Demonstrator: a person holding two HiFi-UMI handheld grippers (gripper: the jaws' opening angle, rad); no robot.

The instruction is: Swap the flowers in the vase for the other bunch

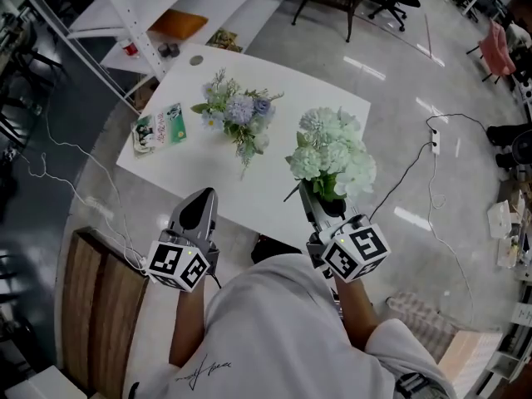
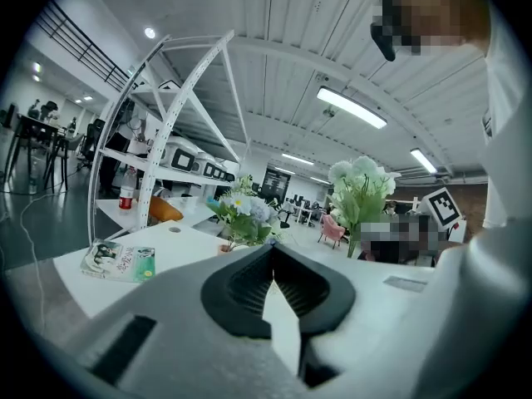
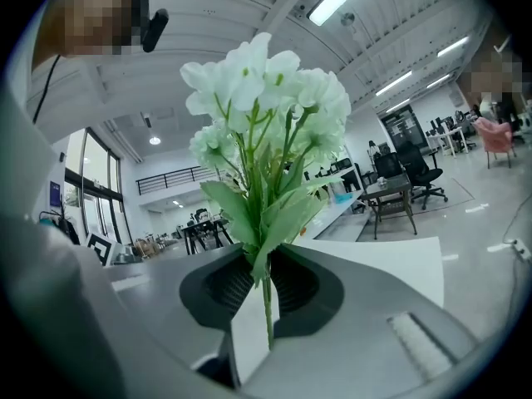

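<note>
My right gripper [image 1: 318,204] [image 3: 264,279] is shut on the stems of a white-and-green bunch of flowers [image 1: 332,152] [image 3: 264,106], which stands upright over the table's near edge. A second bunch, blue and purple with green sprigs [image 1: 238,113] [image 2: 243,214], sits further back on the white table [image 1: 274,194]. I cannot make out a vase under it. My left gripper [image 1: 203,198] [image 2: 273,279] is shut with nothing in it, off the table's near-left edge. It points towards the blue bunch.
A green-and-white booklet [image 1: 160,127] [image 2: 120,260] lies at the table's left end. White shelving [image 1: 141,23] stands behind the table. A wooden bench [image 1: 96,302] is at my left, and cables [image 1: 432,181] trail across the floor to the right.
</note>
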